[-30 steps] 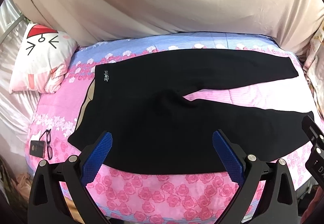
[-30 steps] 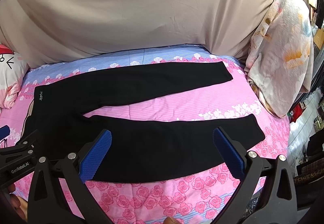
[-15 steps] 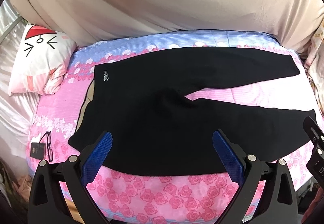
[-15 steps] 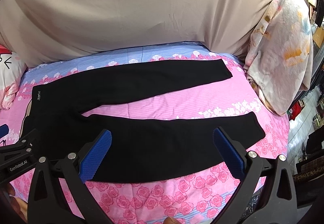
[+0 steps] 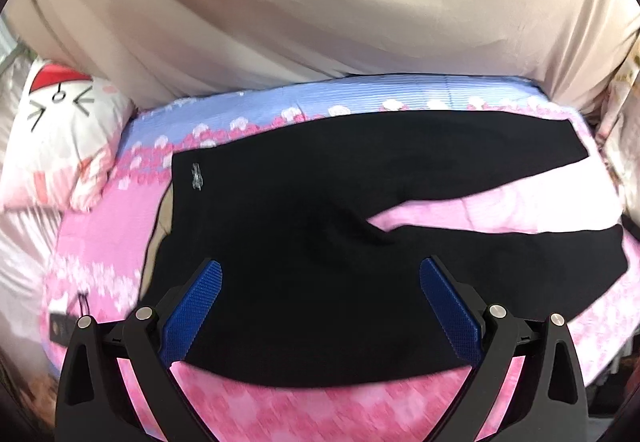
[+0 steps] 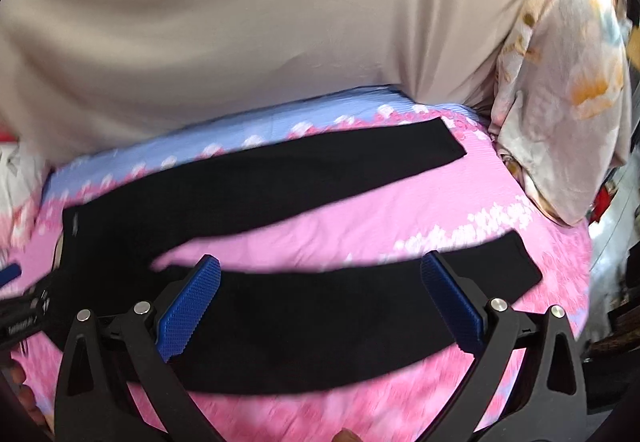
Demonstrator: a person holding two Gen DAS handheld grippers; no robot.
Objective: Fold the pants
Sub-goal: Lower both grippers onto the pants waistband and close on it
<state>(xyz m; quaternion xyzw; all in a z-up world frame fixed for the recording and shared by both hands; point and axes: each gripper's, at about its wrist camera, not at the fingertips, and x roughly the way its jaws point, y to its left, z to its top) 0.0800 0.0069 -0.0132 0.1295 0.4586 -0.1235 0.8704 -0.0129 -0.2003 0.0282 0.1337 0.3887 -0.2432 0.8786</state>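
Black pants (image 5: 304, 226) lie flat on a pink flowered bedsheet (image 5: 304, 410), waistband at the left, both legs spread toward the right. My left gripper (image 5: 320, 302) hovers open over the waist and near thigh, blue pads wide apart, nothing between them. In the right wrist view the pants (image 6: 304, 326) show a far leg and a near leg split in a V. My right gripper (image 6: 320, 302) hangs open above the near leg, holding nothing. The left gripper's black body (image 6: 24, 314) shows at the left edge of that view.
A white pillow with a cartoon face (image 5: 60, 134) lies at the bed's left end. Glasses and a small dark object (image 5: 68, 318) sit near the left front edge. A beige cloth (image 5: 320, 10) covers the wall behind. A floral cloth (image 6: 560, 90) hangs at the right.
Both grippers have moved in closer and lower toward the pants, which now fill more of each view. Both stay open. The pants have not moved.
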